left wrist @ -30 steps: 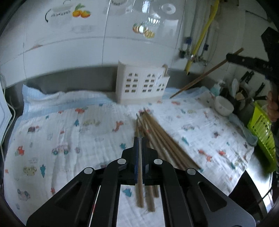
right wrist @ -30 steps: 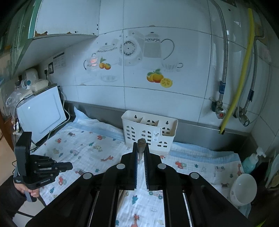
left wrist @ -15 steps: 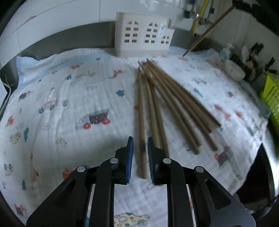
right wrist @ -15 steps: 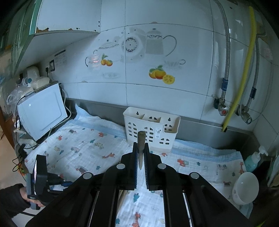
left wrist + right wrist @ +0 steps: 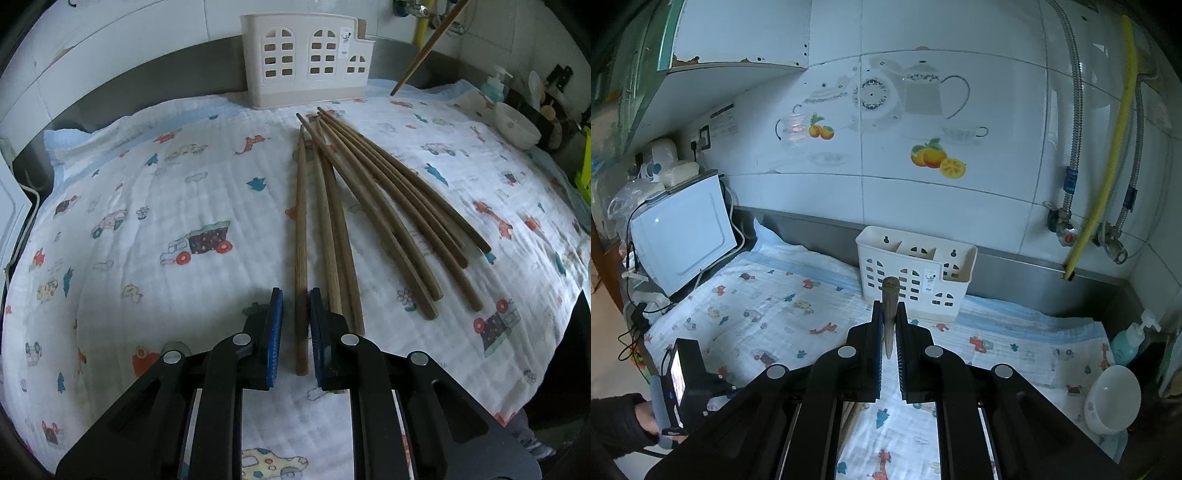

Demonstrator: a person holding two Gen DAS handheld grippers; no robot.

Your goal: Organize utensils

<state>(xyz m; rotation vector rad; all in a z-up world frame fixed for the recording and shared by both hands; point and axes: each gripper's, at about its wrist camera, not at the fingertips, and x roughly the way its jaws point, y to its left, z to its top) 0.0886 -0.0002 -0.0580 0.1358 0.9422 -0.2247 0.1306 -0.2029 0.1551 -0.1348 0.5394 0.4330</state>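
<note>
Several brown wooden chopsticks (image 5: 373, 206) lie fanned on the printed cloth (image 5: 155, 229) in front of a white utensil caddy (image 5: 306, 59). My left gripper (image 5: 295, 295) is low over the cloth, open, its jaws on either side of the leftmost chopstick (image 5: 301, 236) without closing on it. My right gripper (image 5: 888, 308) is shut on one chopstick (image 5: 889, 295), held in the air with its end toward the caddy (image 5: 916, 273). That held chopstick shows in the left wrist view (image 5: 424, 51) at the upper right.
A white bowl (image 5: 517, 123) and a soap bottle (image 5: 493, 86) stand at the right edge of the cloth. A white appliance (image 5: 683, 229) stands at the left. Pipes and a yellow hose (image 5: 1108, 147) run down the tiled wall. A green basket (image 5: 583, 166) is at far right.
My left gripper has let go of its chopstick, opened, and dropped low to the cloth around the leftmost chopstick. My right gripper has drifted slightly closer to the caddy.
</note>
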